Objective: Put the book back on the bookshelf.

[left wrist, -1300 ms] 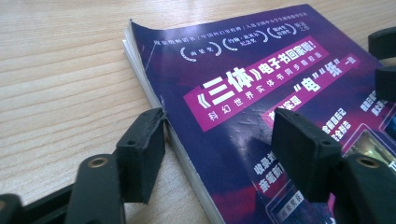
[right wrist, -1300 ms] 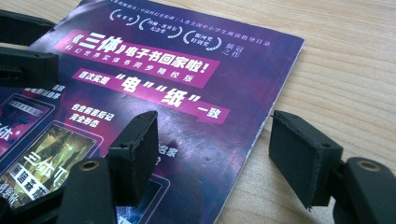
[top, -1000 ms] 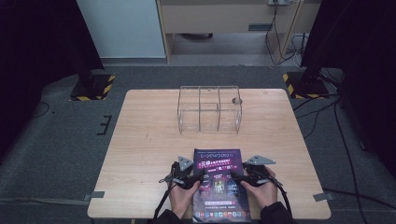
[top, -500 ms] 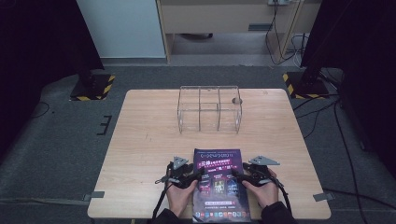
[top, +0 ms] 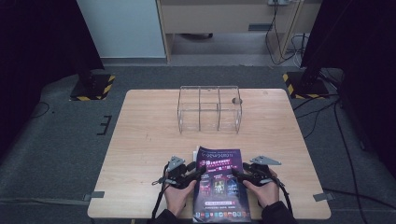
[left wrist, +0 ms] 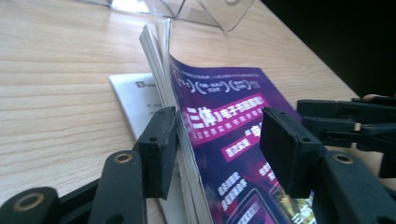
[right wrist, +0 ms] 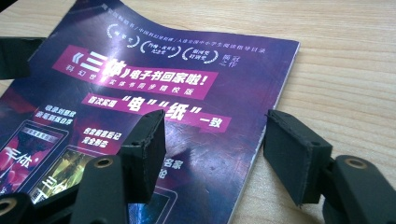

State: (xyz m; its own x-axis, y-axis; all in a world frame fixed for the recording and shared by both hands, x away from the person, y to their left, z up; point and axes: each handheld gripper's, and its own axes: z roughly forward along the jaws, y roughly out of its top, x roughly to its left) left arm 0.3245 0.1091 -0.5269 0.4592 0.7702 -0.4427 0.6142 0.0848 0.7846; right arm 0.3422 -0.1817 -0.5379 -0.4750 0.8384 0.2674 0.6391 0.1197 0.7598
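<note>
While high view gives layout — purple magazine at near edge of table, clear acrylic box toward far edge — gripper views add detail. Left gripper view: mag's left edge lifted, pages fanned, white sheet beneath; jaws straddle edge, approx half open, one pad touching, not clamped. Right gripper: jaws just closing, straddle right edge, pads clear. Both hands low, pointing inward.

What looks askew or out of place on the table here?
The purple magazine overhangs the table's near edge. In the left gripper view its left edge is lifted and curled, a white booklet peeking from beneath. The clear organizer sits square.
</note>
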